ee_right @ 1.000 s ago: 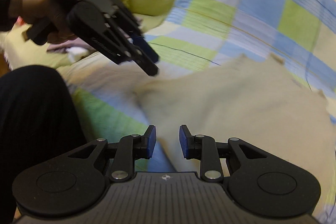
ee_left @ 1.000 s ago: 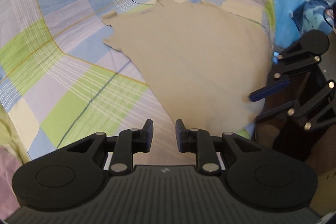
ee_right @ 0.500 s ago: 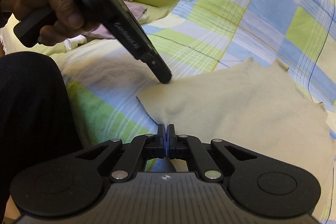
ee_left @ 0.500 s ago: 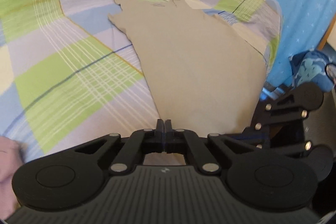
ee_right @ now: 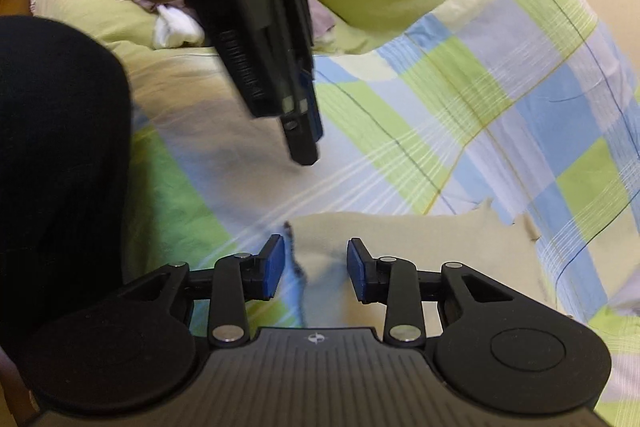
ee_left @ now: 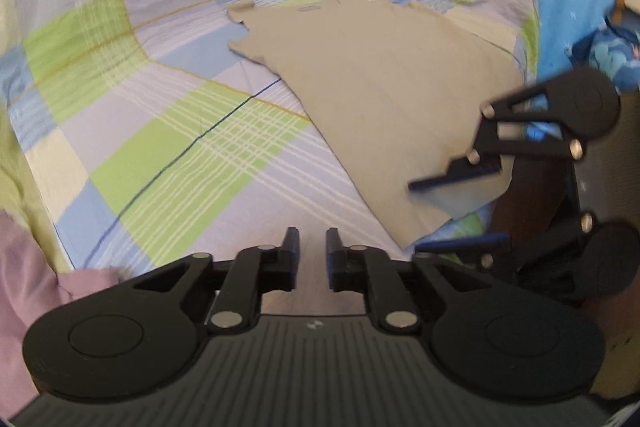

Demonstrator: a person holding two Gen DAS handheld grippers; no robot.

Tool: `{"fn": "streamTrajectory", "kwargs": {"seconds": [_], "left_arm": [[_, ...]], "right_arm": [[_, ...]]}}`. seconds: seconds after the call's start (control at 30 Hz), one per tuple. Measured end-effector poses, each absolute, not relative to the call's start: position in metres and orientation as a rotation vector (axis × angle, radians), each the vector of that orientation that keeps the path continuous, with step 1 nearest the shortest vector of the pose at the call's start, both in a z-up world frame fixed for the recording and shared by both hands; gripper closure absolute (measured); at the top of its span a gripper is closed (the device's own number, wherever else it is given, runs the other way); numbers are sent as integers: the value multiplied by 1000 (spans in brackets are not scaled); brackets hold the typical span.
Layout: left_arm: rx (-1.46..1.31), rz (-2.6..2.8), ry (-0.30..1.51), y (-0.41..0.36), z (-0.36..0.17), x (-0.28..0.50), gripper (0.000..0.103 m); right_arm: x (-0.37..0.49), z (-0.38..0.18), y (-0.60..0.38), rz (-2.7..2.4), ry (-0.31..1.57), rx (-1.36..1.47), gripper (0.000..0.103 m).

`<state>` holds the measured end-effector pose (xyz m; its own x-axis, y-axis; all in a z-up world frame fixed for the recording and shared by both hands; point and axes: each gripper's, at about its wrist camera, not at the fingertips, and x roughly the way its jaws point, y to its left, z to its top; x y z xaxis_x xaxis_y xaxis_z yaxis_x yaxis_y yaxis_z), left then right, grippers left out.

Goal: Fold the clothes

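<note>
From your left wrist view, the shirt (ee_left: 372,75) lies flat on the bedsheet (ee_left: 168,131), running from 12 toward 3 o'clock. Your right gripper (ee_left: 456,211) sits at 3 o'clock over the hem corner. Your left gripper (ee_left: 309,247) is at 6 o'clock, a crumpled cloth (ee_left: 24,283) at 8.

**Lighting and picture quality, both wrist views**

Soft, even daylight is filling both views; no hard glare is showing. The checked bed cover (ee_left: 168,131) is reading bright and slightly washed. Fisheye distortion is bending its stripes toward the edges, and the corners are going dark. In the left wrist view the right gripper (ee_left: 460,211) is smearing with motion blur. In the right wrist view the left gripper (ee_right: 304,143) is blurring too, casting a faint shadow beneath it.
</note>
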<state>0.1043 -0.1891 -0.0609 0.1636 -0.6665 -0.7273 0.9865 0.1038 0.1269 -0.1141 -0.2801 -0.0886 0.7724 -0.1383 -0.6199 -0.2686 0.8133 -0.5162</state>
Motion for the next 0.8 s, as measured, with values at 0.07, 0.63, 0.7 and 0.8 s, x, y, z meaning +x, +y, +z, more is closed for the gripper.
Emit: {"fn": "streamTrajectory", "kwargs": {"seconds": [0.07,0.63,0.7,0.8], "left_arm": [[727,-1337,517,-187,-61,98,80],[1241,-1415,-116,-195,-98,36,63],[1281,-1449,-194,-199,-103,33,66],[1350,-1485,-307,-201,-111,29,75]], "right_arm": [[-108,-90,-286,70,714,-605,103],[-124,-56,-304,177,638,-328,99],[-126,-55,-308,188,638,-313,98],[-133,-52,-314,196,625,-269,95]]}}
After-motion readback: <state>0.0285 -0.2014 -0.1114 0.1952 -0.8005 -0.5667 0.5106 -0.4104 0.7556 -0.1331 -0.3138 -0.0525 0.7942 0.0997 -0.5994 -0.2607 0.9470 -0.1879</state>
